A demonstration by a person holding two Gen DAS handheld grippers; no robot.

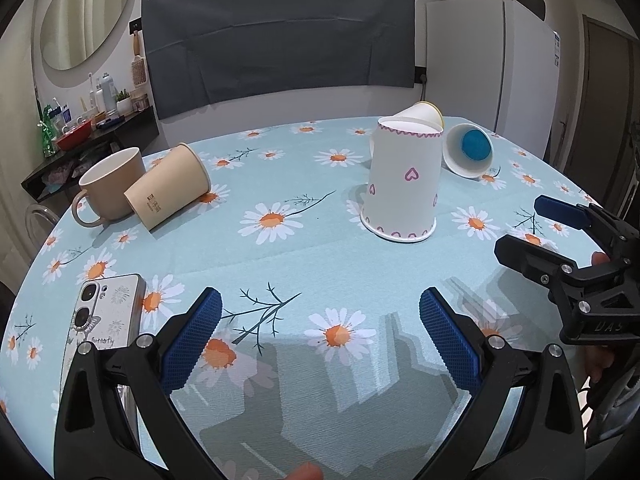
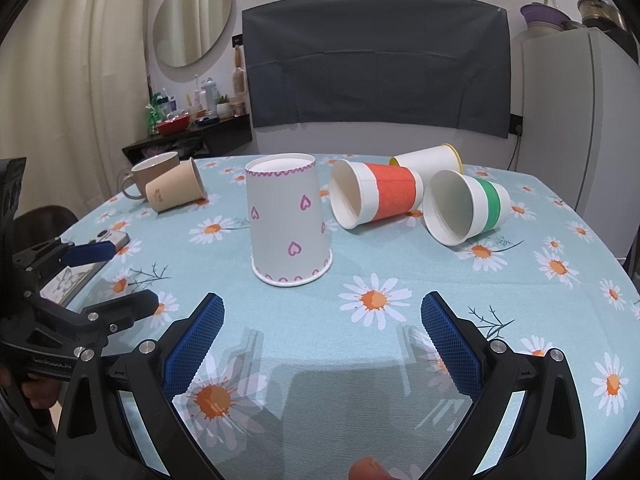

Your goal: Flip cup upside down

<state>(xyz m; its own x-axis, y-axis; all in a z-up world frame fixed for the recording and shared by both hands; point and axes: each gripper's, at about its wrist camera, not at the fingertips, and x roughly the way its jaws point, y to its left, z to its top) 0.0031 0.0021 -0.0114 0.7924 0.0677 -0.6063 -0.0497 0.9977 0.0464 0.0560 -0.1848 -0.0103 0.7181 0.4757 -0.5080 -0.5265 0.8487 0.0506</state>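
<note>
A white paper cup with pink hearts (image 1: 402, 184) stands upside down on the daisy tablecloth (image 1: 320, 264); it also shows in the right wrist view (image 2: 289, 222). My left gripper (image 1: 320, 316) is open and empty, well short of the cup. My right gripper (image 2: 322, 320) is open and empty, just in front of the cup. The right gripper also shows at the right edge of the left wrist view (image 1: 524, 228), and the left gripper at the left edge of the right wrist view (image 2: 116, 276).
A red-banded cup (image 2: 380, 198), a green-banded cup (image 2: 466, 210) and a yellow-rimmed cup (image 2: 430, 160) lie on their sides behind. A tan paper cup (image 1: 170, 190) leans on a beige mug (image 1: 110, 184) at the left. A phone (image 1: 106, 312) lies near the left gripper.
</note>
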